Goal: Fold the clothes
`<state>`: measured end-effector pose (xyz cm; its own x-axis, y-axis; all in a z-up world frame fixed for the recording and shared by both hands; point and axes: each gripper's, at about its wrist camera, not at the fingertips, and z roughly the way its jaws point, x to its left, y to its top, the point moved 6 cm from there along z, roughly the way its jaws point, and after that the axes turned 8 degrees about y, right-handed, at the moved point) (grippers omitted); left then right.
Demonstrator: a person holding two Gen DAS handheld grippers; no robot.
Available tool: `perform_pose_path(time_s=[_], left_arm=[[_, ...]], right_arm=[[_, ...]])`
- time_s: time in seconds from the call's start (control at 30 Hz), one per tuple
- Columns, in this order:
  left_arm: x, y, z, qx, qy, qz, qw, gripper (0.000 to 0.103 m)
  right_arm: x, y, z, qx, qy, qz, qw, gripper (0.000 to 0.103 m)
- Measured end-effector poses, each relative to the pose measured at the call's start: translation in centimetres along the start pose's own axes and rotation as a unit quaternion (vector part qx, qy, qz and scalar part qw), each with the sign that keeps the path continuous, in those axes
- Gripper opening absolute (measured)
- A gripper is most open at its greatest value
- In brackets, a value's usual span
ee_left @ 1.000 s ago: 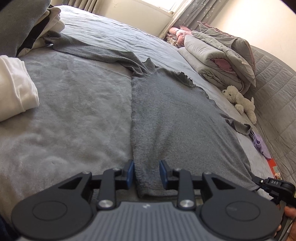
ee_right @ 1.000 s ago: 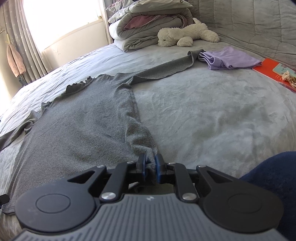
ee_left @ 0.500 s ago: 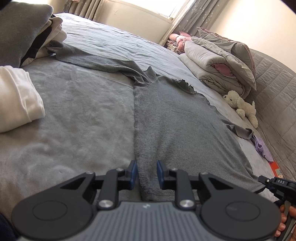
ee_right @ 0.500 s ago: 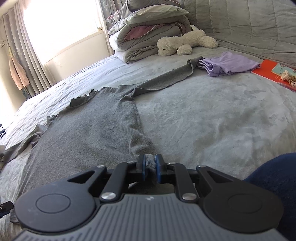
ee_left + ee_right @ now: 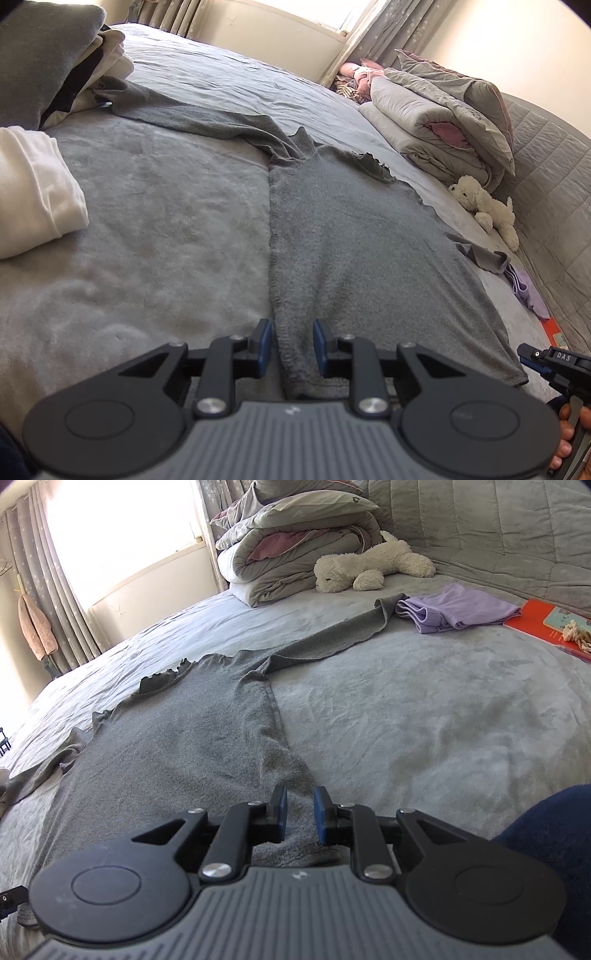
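Sweater (image 5: 354,236) in grey knit is lying flat and face-down-spread across the grey bed cover (image 5: 155,221), its hem nearest me and its frilled neckline pointing away toward the window end. One long sleeve is stretching out from the sweater's shoulder toward a pile of folded laundry (image 5: 55,66), and the other sleeve is reaching out on the opposite side toward a folded lilac garment (image 5: 454,609).

I am holding my left gripper (image 5: 291,345) over the sweater's left hem corner. Its blue pads are standing narrowly apart, with the knit edge lying between them but not pinched.

I am holding my right gripper (image 5: 299,814) at the sweater's right hem corner. Its jaws are opening, and the fabric is sitting in the gap between the pads, no longer squeezed.

Beyond the sweater's neckline, a stack of folded duvets and pillows (image 5: 295,554) is resting against the padded headboard, and a cream plush dog (image 5: 369,566) is lying just beside that stack. Past the lilac garment, farther from the sweater, an orange book (image 5: 535,622) is lying on the cover. A folded white garment (image 5: 33,188) is sitting well left of the sweater's body.
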<state>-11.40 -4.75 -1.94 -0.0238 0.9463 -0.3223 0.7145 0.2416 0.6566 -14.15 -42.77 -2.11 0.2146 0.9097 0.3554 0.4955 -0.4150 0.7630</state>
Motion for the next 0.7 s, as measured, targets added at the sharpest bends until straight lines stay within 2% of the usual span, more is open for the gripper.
perform_pose_path(time_s=[0.17,0.23,0.27,0.6,0.63,0.7], left_arm=[[0.1,0.2,-0.1,-0.005,0.004,-0.002,1.0,0.024],[0.2,0.3,-0.1,-0.006,0.004,-0.004,1.0,0.024],[0.2,0.3,-0.1,-0.007,0.004,-0.004,1.0,0.026],[0.8,1.1,-0.2,-0.008,0.003,-0.017,0.9998,0.042],[0.9,1.4,-0.3,-0.01,0.001,-0.02,0.9998,0.045],[1.1,2.1,-0.5,-0.015,-0.004,-0.025,0.9996,0.057]], right_arm=[[0.1,-0.1,0.3,0.004,0.003,-0.001,1.0,0.028],[0.4,-0.1,0.2,0.002,0.005,-0.008,1.0,0.043],[0.6,-0.1,0.1,-0.001,0.006,-0.013,1.0,0.045],[0.9,-0.3,0.5,0.004,-0.003,-0.024,1.0,0.047],[0.9,-0.3,0.5,0.004,-0.003,-0.025,1.0,0.047],[1.0,-0.4,0.6,0.006,-0.003,-0.028,1.0,0.047]])
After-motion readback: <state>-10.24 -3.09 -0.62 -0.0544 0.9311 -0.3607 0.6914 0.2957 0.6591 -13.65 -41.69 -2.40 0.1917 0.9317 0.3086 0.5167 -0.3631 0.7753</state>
